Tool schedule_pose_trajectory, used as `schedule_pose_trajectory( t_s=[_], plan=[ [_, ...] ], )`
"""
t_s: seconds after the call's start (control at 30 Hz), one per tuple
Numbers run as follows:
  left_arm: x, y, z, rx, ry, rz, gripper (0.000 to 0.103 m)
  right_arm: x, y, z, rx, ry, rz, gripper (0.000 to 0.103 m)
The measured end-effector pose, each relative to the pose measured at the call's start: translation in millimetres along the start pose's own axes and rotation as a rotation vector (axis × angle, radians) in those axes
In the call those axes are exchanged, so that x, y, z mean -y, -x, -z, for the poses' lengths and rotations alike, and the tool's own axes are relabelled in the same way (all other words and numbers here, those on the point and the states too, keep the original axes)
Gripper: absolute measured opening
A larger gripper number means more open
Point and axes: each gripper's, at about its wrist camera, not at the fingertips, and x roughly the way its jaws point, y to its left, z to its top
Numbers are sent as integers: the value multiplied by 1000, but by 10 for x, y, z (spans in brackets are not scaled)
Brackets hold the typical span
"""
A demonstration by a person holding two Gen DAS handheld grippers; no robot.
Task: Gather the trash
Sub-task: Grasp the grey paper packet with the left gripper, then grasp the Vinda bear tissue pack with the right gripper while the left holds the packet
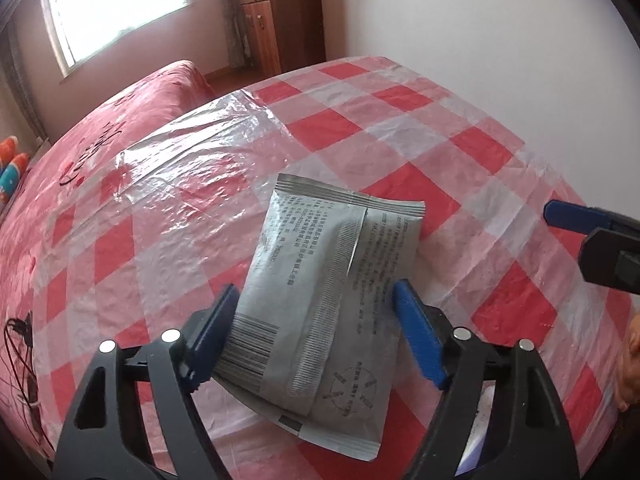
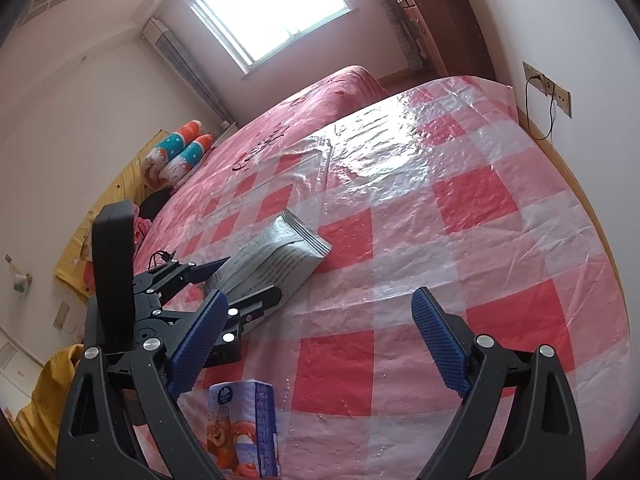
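A flat silver foil packet (image 1: 320, 292) with black print lies on the red-and-white checked plastic sheet (image 1: 400, 128). My left gripper (image 1: 314, 296) is open, its blue fingers on either side of the packet, low over it. In the right wrist view the packet (image 2: 280, 256) lies ahead to the left with the left gripper (image 2: 224, 280) around its near end. My right gripper (image 2: 320, 304) is open and empty over the sheet (image 2: 460, 208). A small carton (image 2: 242, 424) with a cartoon print stands just below my right gripper's left finger.
The sheet covers a red bed (image 1: 132, 112). A wall runs along the right (image 1: 500, 40), with a socket and cable (image 2: 546, 88). A wooden cabinet (image 1: 276, 12) and window (image 2: 272, 4) are at the far end. Rolled pillows (image 2: 180, 152) lie at left.
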Motion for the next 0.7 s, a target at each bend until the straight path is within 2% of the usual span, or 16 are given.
schedule_pose_trajectory(
  t_s=[0.07, 0.13, 0.37, 0.5, 0.7],
  plan=[
    [-9, 34, 6, 17, 18, -11, 71, -3, -12, 11, -3, 2, 1, 92],
    [-31, 68, 11, 31, 46, -15, 60, -9, -24, 17, -8, 2, 0, 92],
    [-91, 165, 86, 64, 123, -26, 44, -57, -59, 38, -28, 23, -11, 92],
    [-143, 216, 147, 68, 165, -32, 40, -151, -100, 78, -57, 70, -27, 92],
    [-279, 325, 306, 56, 208, -71, 40, -352, -170, 199, -117, 151, -56, 92]
  ],
)
